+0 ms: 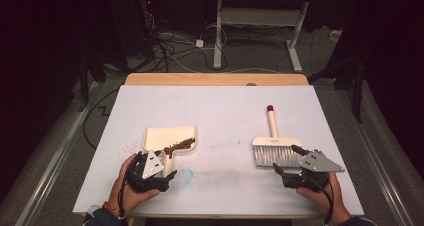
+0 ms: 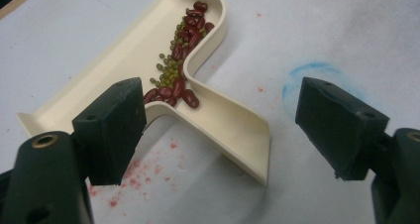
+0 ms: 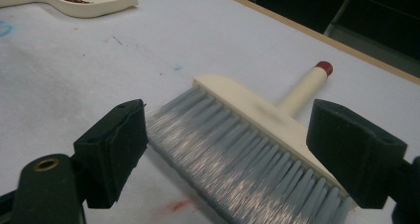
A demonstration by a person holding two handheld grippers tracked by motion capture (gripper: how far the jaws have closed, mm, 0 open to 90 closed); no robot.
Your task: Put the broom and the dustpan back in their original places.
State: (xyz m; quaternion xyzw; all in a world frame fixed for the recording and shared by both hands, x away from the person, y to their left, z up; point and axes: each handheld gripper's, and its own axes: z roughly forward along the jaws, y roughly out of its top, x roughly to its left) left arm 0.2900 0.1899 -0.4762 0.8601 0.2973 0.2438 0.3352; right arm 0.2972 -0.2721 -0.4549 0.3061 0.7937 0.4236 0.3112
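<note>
Lying flat on white surface [image 1: 220, 111]: brush [image 1: 272, 146] before released right gripper [image 3: 237, 149], bristles between the spread jaws, untouched; dustpan [image 2: 124, 60] holding beans [image 2: 181, 50] at released left gripper [image 2: 223, 120], handle between jaws, ungripped.

A white table [image 1: 220, 111] with a wooden far edge [image 1: 215, 79] stands on a grey floor [image 1: 60, 136]. Behind it, cables [image 1: 170, 46] tangle around a white desk frame [image 1: 260, 21]. The surroundings are dark.
</note>
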